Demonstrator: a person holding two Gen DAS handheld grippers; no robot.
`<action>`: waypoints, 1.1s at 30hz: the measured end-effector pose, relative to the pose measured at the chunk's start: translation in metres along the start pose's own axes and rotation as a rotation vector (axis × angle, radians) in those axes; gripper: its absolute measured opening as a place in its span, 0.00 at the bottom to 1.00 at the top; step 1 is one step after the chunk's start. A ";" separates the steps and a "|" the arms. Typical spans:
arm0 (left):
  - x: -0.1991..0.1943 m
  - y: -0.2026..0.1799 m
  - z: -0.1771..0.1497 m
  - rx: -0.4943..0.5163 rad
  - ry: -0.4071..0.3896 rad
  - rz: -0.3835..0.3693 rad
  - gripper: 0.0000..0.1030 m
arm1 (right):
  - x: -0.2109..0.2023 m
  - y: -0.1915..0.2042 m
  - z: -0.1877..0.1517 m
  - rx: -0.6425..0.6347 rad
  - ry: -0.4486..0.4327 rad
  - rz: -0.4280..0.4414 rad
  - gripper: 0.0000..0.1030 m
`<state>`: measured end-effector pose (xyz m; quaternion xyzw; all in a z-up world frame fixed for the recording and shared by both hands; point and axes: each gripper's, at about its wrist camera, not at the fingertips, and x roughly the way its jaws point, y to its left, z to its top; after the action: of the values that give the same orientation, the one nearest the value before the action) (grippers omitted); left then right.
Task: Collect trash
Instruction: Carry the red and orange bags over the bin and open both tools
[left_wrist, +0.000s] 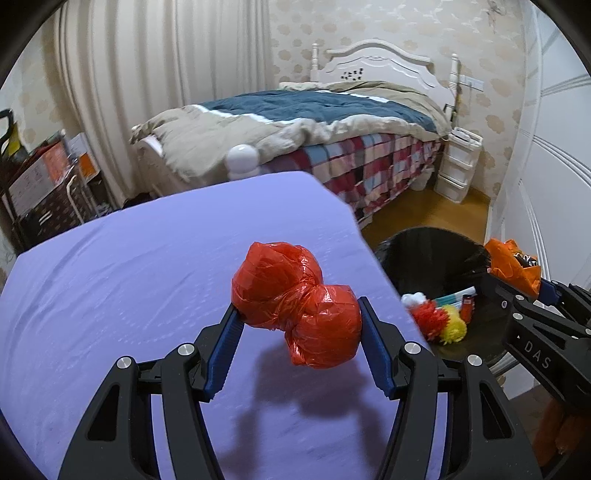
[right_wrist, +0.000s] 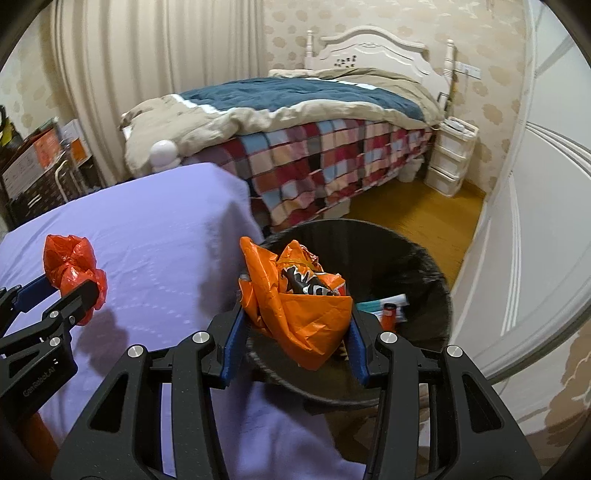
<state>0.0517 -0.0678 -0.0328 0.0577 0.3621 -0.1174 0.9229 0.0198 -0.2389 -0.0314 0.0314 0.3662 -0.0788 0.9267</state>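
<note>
- Gripping a red plastic bag, the left tongs are clamped on it from both sides, the blue pads pressing into the crumpled bundle.
- The red plastic bag is knotted into two lumps and is held above the purple surface, with its shadow falling on the cloth below.
- The right tongs are clamped on an orange plastic bag, which shows a black-and-white printed patch near its top.
- The orange plastic bag is held over the near rim of the black trash bin, which stands on the wooden floor just beside the right edge of the surface.
- Inside the trash bin lie a red and yellow pompom, a white tuft and several small tubes or packets; their exact type cannot be determined.
- In the right wrist view the left tongs appear at the left edge, over the surface, with the red plastic bag between them.
- A bed with a blue and beige quilt and a checked cover stands behind the surface, with a white drawer unit beside its headboard.
</note>
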 end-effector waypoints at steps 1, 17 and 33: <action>0.002 -0.005 0.002 0.007 0.000 -0.006 0.59 | 0.000 -0.004 0.000 0.005 -0.002 -0.006 0.43; 0.034 -0.073 0.031 0.100 -0.006 -0.067 0.59 | 0.029 -0.063 0.013 0.080 0.003 -0.086 0.43; 0.069 -0.105 0.045 0.137 0.022 -0.072 0.59 | 0.056 -0.087 0.020 0.126 0.028 -0.104 0.44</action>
<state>0.1025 -0.1898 -0.0492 0.1088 0.3651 -0.1742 0.9080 0.0584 -0.3337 -0.0554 0.0714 0.3745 -0.1494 0.9123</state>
